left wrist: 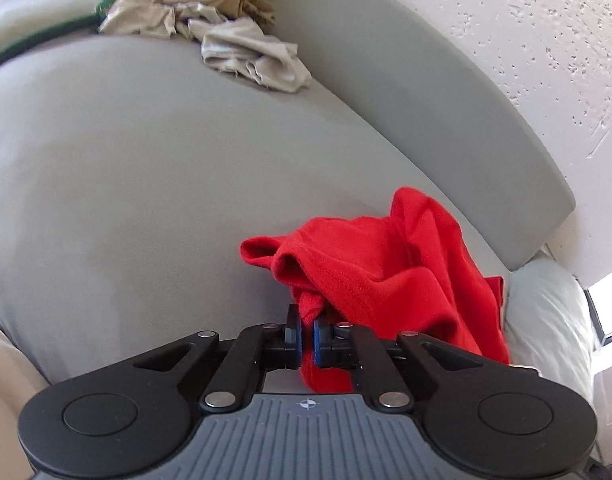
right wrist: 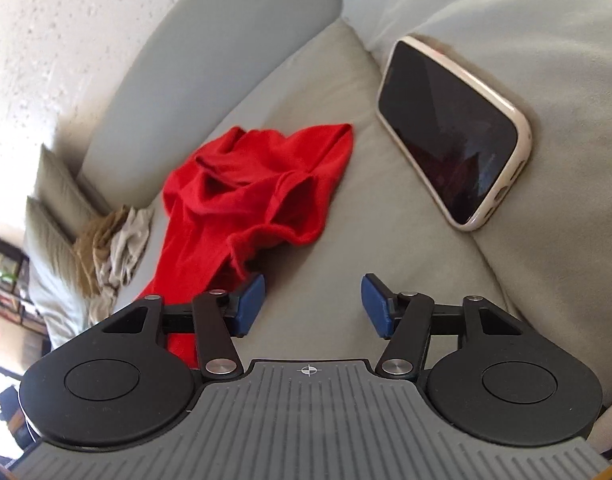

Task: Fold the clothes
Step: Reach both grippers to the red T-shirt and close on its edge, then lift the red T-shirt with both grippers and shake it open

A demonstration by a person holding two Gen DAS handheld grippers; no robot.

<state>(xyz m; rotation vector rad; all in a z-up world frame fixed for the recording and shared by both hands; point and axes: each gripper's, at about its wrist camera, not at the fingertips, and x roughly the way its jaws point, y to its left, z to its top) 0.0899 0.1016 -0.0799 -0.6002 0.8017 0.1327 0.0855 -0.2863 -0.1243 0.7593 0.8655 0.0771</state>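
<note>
Jaws of left gripper (left wrist: 307, 334) are clamped on red garment (left wrist: 389, 272), crumpled at lower right of the frame on sofa (left wrist: 146, 184). Right gripper (right wrist: 313, 306) is held spread, nothing gripped; phone (right wrist: 453, 128) is seen upper right.

This is a home, most likely a living room. A grey sofa (left wrist: 146, 184) with a padded backrest (left wrist: 405, 92) fills both views, standing against a rough white plastered wall (left wrist: 525, 40). A pale cushion (left wrist: 553, 312) sits at the lower right of the left wrist view. Crumpled beige and tan laundry (left wrist: 226, 32) lies at the top, a phone (right wrist: 453, 128) rests at the right view's upper right, and cluttered shelves (right wrist: 6, 280) show at its left edge.
</note>
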